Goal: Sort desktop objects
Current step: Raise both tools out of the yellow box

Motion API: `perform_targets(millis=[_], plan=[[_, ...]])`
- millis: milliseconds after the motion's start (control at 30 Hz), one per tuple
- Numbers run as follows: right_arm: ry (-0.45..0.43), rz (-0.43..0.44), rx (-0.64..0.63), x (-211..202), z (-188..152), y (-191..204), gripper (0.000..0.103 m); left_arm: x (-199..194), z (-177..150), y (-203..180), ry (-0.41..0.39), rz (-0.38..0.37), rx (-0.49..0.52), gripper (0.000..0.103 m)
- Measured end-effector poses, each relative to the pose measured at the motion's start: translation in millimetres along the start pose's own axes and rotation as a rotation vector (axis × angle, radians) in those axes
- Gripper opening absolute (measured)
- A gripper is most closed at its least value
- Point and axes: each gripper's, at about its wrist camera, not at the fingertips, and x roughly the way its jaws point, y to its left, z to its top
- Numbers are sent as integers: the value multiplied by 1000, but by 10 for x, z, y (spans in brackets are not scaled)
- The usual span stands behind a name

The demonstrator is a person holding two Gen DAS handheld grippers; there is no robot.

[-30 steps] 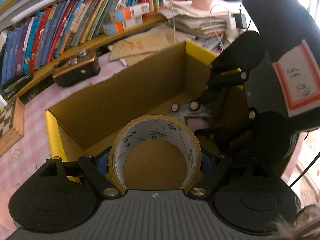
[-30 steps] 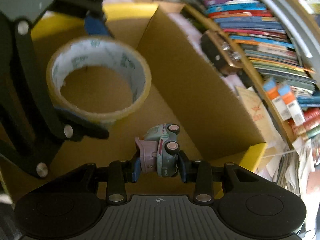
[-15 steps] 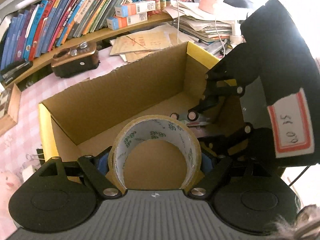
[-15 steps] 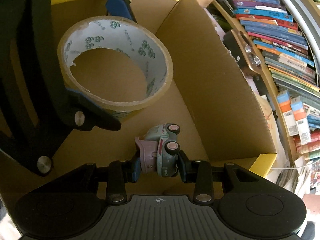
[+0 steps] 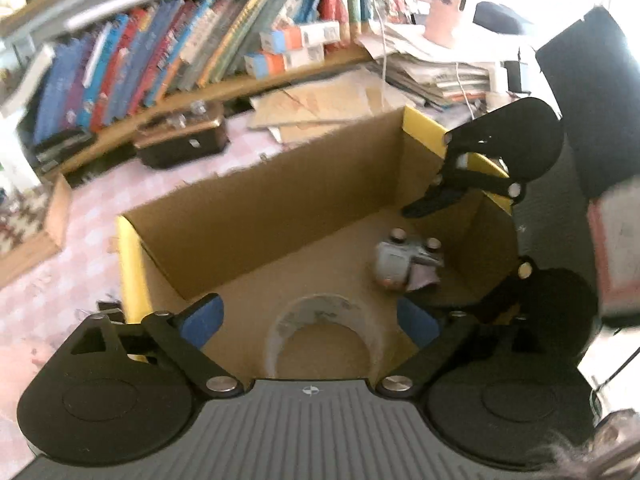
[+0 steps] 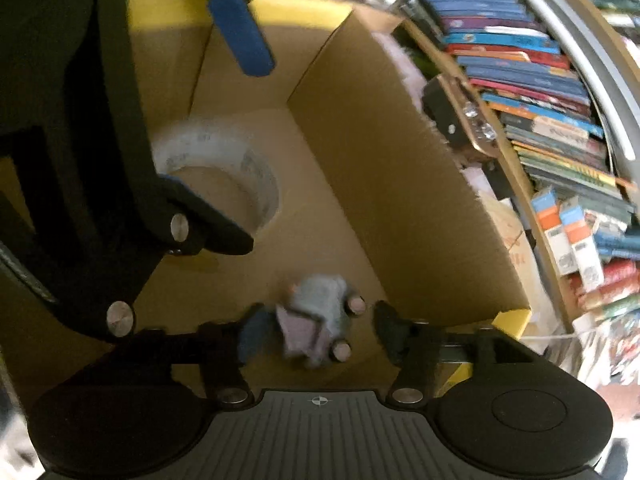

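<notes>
Cardboard box (image 5: 280,204): tape roll (image 5: 324,328), toy car (image 6: 320,320) inside; both grippers' jaws opening, gripping nothing.

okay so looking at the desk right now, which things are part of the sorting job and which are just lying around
Part of the job:
- tape roll, released inside the box
- toy car, released inside the box
- cardboard box
- left hand-held gripper and right hand-held gripper, jaws opening

Just lying about:
- books on the shelf
- paper stack
- dark brown case
- pink cup
</notes>
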Motion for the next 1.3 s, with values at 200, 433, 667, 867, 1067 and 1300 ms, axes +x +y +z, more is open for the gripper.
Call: perform_targets(millis=[200,433,667,867,1067,1300], plan=[[-71,-52,129,-211,-77,-142,82,-261,-22,31,-109,26,-18,98],[-228,-144,334,-673,-186,-300,90,-682,-6,175,-234,10,-125,99],[-376,-225,467,-1213,-293,-146,100,-1185,-153,256,-335,-15,-165,103],[-452,-265,665,-1561,-435,84,103,-1500,-465,340,-385,-13,-226,103],[-465,-298,885,-1658,-602,295,103,-1765,-839,377,-454,-13,-308,103],[-469,-344,997,-1689,-671,694,103,-1958,-1158,377,-500,-29,-341,103]])
